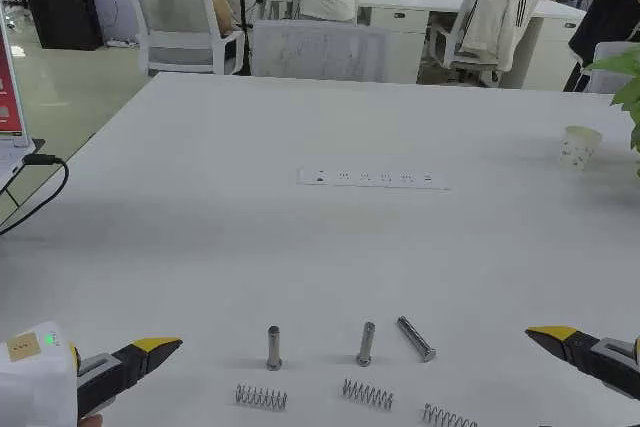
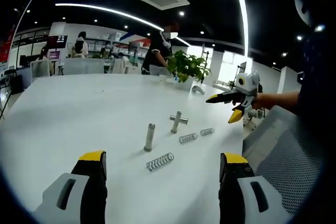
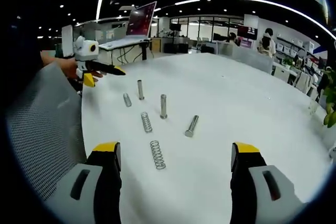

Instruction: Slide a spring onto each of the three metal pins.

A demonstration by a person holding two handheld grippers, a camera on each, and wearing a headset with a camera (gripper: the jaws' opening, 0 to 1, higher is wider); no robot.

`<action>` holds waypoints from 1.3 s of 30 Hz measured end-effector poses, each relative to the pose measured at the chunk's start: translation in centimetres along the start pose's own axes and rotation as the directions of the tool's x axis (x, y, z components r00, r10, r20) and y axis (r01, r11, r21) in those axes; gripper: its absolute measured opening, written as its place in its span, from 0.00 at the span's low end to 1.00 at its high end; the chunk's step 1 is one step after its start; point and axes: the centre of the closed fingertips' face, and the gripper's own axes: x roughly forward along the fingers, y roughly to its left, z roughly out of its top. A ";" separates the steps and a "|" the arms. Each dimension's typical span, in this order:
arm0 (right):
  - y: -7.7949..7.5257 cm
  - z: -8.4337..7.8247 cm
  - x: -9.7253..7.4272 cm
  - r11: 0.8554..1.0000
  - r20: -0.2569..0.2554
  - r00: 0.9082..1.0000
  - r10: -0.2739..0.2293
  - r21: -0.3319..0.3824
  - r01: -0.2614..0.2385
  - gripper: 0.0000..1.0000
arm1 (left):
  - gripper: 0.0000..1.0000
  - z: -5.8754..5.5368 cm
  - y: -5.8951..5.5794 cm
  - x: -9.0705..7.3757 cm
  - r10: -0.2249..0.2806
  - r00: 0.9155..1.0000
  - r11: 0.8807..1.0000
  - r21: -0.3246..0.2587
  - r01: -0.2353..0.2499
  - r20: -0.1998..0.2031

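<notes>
White office bench, chairs behind. By its near edge wait 3 pins, 2 upright and 1 lying, with 3 springs loose closer to that edge. Nothing threaded yet. Left tongs and right tongs hang spread, empty.

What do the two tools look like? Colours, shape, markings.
Both match: the left tool and the right tool each have two black jaws capped with yellow tips, set on light grey bases with a dark oval slot in each. From the side the jaws taper to a point, beak-like.
</notes>
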 end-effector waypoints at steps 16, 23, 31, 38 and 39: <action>0.1 0.0 0.1 1.000 -0.011 1.000 0.005 -0.008 -0.005 0.86 | 0.84 0.0 0.2 0.0 0.005 1.000 1.000 -0.002 -0.005 0.005; 0.1 0.0 0.0 1.000 -0.020 1.000 0.007 -0.015 -0.007 0.85 | 0.84 0.1 0.3 -0.1 0.007 1.000 1.000 0.000 -0.007 0.006; 0.2 -0.1 -0.1 1.000 -0.028 1.000 0.008 -0.019 -0.008 0.85 | 0.84 0.1 0.1 -0.2 0.007 1.000 1.000 0.001 -0.007 0.003; 0.1 -0.2 -0.3 1.000 -0.036 0.999 0.007 -0.022 -0.008 0.84 | 0.84 0.1 0.1 -0.2 0.004 1.000 1.000 0.003 -0.004 0.002; 0.1 -0.2 -0.3 1.000 -0.036 0.999 0.007 -0.022 -0.008 0.84 | 0.84 0.1 0.1 -0.2 0.004 1.000 1.000 0.003 -0.004 0.002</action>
